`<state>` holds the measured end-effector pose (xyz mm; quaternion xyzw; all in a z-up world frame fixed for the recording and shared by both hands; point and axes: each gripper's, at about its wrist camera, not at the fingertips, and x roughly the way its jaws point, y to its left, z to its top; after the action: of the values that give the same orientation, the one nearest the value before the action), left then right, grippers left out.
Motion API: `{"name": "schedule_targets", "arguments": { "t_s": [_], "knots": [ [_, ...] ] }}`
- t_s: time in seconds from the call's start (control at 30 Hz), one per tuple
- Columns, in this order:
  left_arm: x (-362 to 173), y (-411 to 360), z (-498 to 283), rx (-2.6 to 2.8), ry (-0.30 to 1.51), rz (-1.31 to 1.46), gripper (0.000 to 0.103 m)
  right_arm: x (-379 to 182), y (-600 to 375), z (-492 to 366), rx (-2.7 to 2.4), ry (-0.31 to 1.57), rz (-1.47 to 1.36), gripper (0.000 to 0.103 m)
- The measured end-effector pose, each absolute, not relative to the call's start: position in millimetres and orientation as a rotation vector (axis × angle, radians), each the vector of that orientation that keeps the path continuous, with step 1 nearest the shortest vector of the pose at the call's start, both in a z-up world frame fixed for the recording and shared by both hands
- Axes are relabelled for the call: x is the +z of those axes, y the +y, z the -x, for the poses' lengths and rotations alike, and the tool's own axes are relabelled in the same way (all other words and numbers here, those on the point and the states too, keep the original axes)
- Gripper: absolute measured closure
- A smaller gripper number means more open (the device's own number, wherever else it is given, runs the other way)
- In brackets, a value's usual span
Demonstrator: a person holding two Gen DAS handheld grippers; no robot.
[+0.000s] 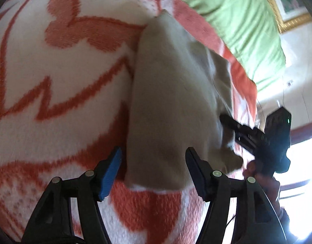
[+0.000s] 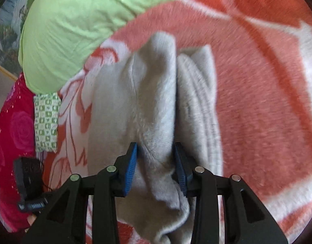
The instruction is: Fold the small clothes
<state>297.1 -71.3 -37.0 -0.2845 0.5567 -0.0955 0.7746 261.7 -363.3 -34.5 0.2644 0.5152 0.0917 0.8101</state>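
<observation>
A small grey fleece garment lies lengthwise as a long strip on the orange-and-white blanket. My left gripper hovers open over its near end, and neither pad touches the cloth. In the right wrist view the same garment shows a raised fold and a ribbed band. My right gripper stands open astride that fold, with a thin shadow beside the left pad. The left wrist view shows my right gripper at the garment's right edge, held by a hand.
A light green duvet borders the blanket at the far side. A red floral cloth and a small green-patterned pillow lie to the left. A gilt picture frame and a bright window lie beyond the bed.
</observation>
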Motion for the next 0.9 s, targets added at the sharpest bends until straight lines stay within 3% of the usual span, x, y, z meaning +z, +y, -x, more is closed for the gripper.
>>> {"name": "schedule_targets", "arguments": {
  "t_s": [0.03, 0.07, 0.1, 0.27, 0.43, 0.57, 0.63, 0.8, 0.9],
  "knots": [
    [-40.6, -70.6, -302.4, -0.194, 1.216, 0.626, 0.037, -35.9, -363.6, -263.8, 0.199, 1.105, -0.575, 0.066],
    [-44.5, -70.1, -307.4, -0.189, 1.227, 0.638, 0.037, -33.9, -364.6, -264.3, 0.206, 1.101, -0.589, 0.081],
    [-47.3, -69.8, -310.5, -0.191, 1.231, 0.646, 0.037, -29.0, -365.6, -263.7, 0.220, 1.089, -0.601, 0.087],
    [-51.6, -91.5, -327.6, -0.246, 1.236, 0.629, 0.033, 22.6, -388.7, -241.9, 0.261, 0.935, -0.652, 0.090],
    [-68.2, -104.4, -338.5, -0.245, 1.288, 0.596, 0.033, -26.7, -401.8, -239.9, 0.153, 1.066, -0.618, 0.090],
    [-75.0, -109.1, -346.8, -0.261, 1.313, 0.579, 0.032, -48.8, -404.3, -234.0, 0.113, 1.021, -0.650, 0.090],
    [-72.1, -109.4, -350.4, -0.263, 1.319, 0.576, 0.032, -47.6, -405.3, -231.0, 0.103, 1.002, -0.688, 0.088],
    [-52.3, -97.3, -367.7, -0.280, 1.274, 0.554, 0.033, -19.9, -410.0, -224.0, 0.101, 0.985, -0.645, 0.067],
    [-47.2, -91.4, -394.9, -0.270, 1.262, 0.573, 0.032, -8.2, -414.9, -229.6, 0.052, 0.954, -0.599, 0.061]
  ]
}}
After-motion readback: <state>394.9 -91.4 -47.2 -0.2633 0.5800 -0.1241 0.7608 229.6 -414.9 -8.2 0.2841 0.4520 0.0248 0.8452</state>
